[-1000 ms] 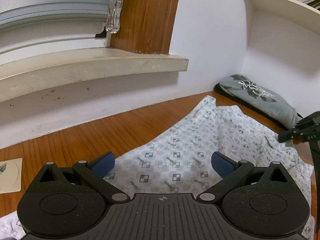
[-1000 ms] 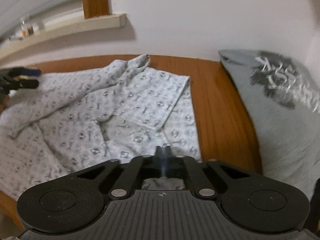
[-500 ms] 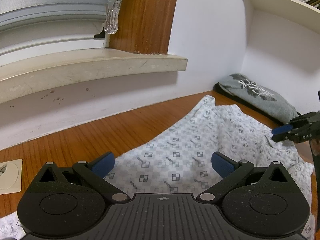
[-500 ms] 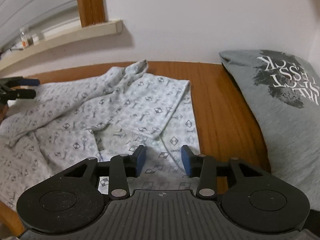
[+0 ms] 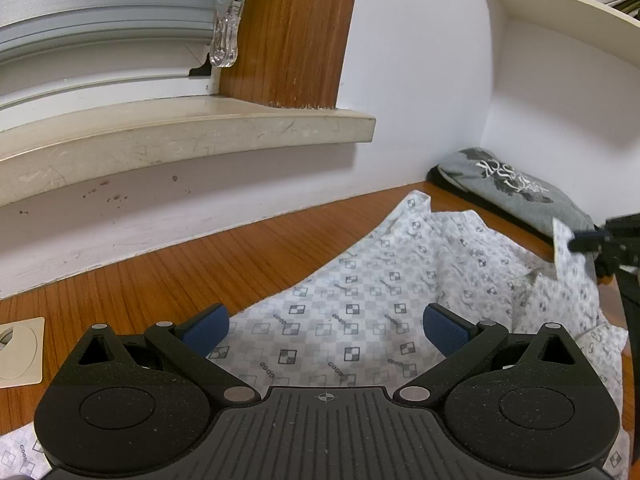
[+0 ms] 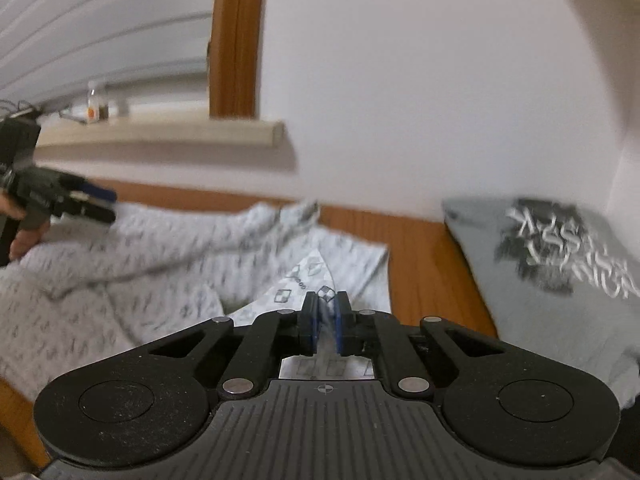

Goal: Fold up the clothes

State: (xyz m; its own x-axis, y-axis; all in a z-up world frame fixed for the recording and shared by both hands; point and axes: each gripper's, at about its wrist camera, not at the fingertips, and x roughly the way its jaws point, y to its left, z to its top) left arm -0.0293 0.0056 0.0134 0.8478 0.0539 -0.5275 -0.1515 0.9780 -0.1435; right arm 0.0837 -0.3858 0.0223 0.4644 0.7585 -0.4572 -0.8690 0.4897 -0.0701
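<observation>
Right wrist view: tongs closing on a shirt corner

Right tongs (image 6: 325, 320) have their jaws closing, narrow now, with a raised corner of the patterned shirt (image 6: 160, 264) pinched between the blue pads (image 6: 310, 322). The rest of the shirt lies rumpled across the wooden tabletop (image 6: 424, 276). Left tongs (image 5: 326, 326) hover wide apart over the shirt, gripping nothing. A folded grey T-shirt (image 5: 516, 196) lies in the corner by the wall, below a windowsill (image 5: 192, 136).
</observation>
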